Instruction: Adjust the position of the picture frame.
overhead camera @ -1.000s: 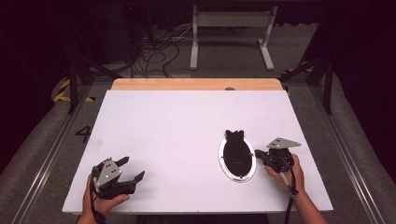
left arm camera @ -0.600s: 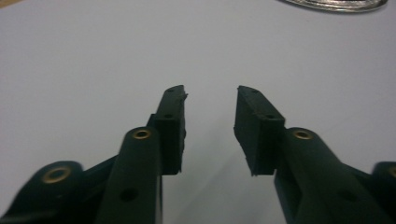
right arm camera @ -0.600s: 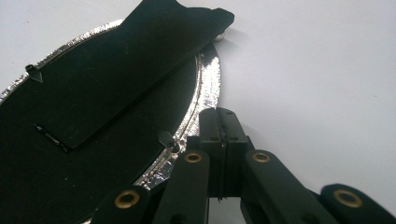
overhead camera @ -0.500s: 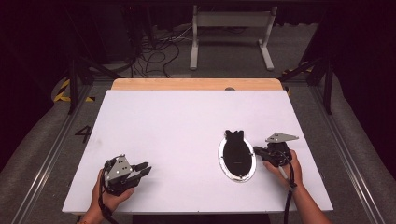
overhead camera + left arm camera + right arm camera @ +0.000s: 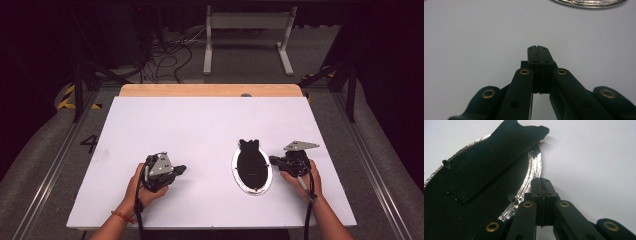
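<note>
A black plaque (image 5: 251,162) lies in a shiny silver rim (image 5: 535,167) on the white table (image 5: 200,125).

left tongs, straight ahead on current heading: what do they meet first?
Likely the silver rim of the oval frame. The left tongs, shut and empty, point across bare white table toward it; nothing lies between, though exact aim is uncertain.

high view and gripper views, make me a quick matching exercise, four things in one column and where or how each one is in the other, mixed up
Things:
1. left gripper
2. right gripper
3. black flat piece
4. silver oval frame

Places or states:
A. lies on the table around the black piece
B. shut, at the frame's right edge
C. sits inside the silver rim, notched end toward the far side
D. shut on nothing, over bare white table

Pairs: 1-D, 2-B, 3-C, 4-A
</note>
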